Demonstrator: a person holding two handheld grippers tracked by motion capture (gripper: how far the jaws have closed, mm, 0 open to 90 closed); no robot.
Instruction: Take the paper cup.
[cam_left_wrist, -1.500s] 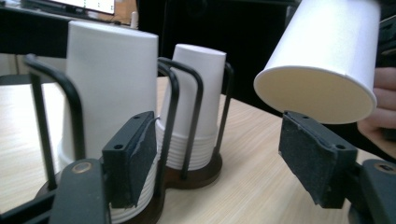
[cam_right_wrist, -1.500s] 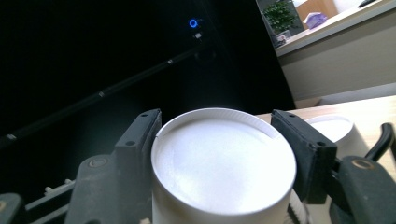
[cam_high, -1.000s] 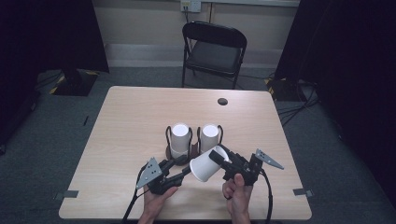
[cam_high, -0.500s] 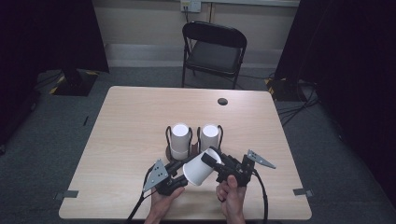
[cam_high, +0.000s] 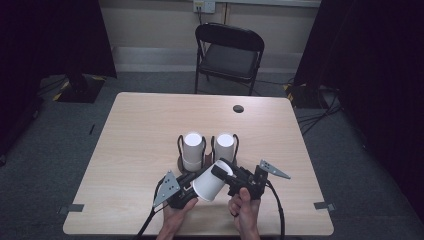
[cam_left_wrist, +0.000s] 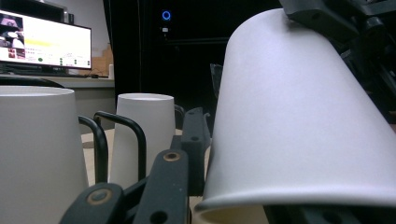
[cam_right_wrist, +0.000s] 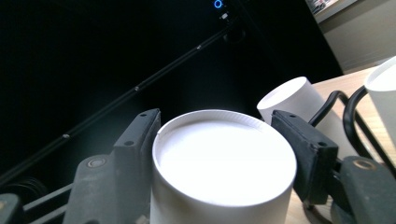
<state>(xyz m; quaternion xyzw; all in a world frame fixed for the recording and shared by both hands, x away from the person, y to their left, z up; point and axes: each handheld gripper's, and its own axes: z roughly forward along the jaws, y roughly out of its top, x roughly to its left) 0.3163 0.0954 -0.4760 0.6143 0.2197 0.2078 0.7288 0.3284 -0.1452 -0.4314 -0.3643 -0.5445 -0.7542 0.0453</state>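
The white paper cup (cam_high: 210, 180) hung tilted just above the table's (cam_high: 140, 130) near edge, its long axis slanting: closed base up toward the right, open mouth down toward the left. The right gripper (cam_high: 226, 176) pinched its base end. The left gripper (cam_high: 197, 187) had been closing around its mouth end; whether its pads pressed, I couldn't tell.

Two upturned white paper cups (cam_high: 192, 150) (cam_high: 224, 146) in a black wire holder (cam_high: 208, 150) stand mid-table, just beyond the tilted paper cup (cam_high: 210, 181) near the near edge, blocking the way forward there. The table's (cam_high: 140, 125) left side, right side and far half lie open, save a small dark cap (cam_high: 238, 108) near the far edge.
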